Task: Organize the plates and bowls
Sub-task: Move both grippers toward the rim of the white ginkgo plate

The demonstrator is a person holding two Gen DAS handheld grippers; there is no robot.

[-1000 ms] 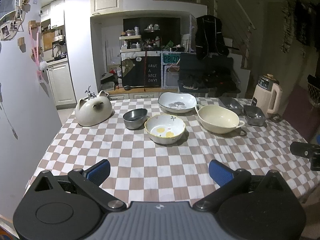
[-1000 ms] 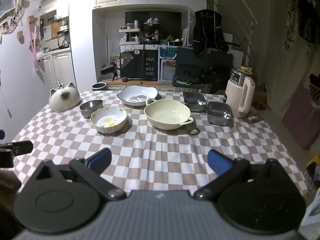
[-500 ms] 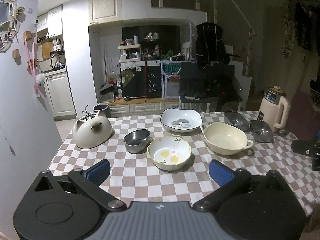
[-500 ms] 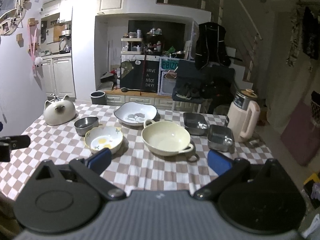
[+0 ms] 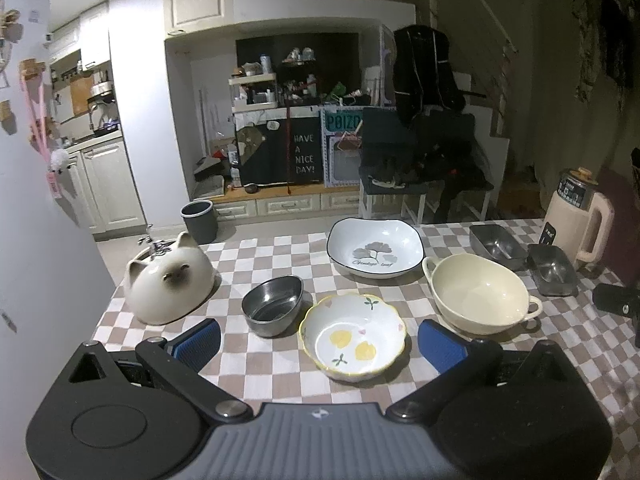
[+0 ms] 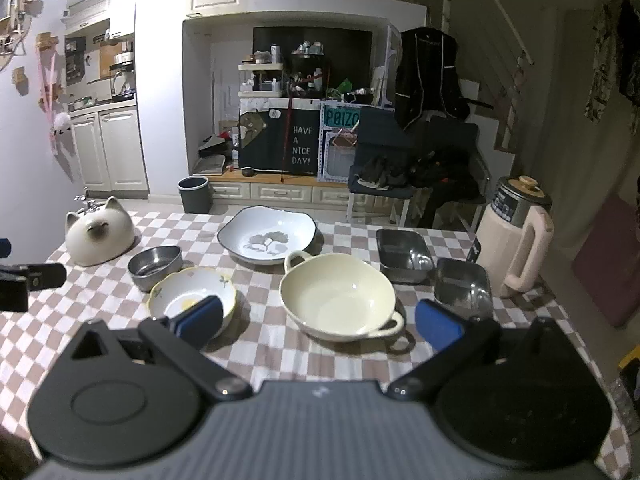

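On the checked tablecloth stand a yellow-rimmed flower bowl (image 5: 354, 338), a small steel bowl (image 5: 272, 304), a white square leaf plate (image 5: 375, 251), a cream two-handled bowl (image 5: 478, 294) and two steel rectangular trays (image 5: 496, 242) (image 5: 552, 270). My left gripper (image 5: 320, 346) is open and empty, its blue pads on either side of the flower bowl. My right gripper (image 6: 318, 320) is open and empty just before the cream bowl (image 6: 338, 296); its left pad hides part of the flower bowl (image 6: 188, 294). The leaf plate (image 6: 268, 238) lies behind.
A cat-shaped ceramic lid (image 5: 168, 280) sits at the table's left. A cream electric kettle (image 6: 514, 240) stands at the right edge beside the steel trays (image 6: 404, 254). A chair with dark clothes (image 5: 420, 168) and a grey bin (image 5: 198, 220) stand beyond the table.
Both grippers have moved forward and lower toward the dishes, which now look larger and closer. Both stay open and empty. No dish has moved.
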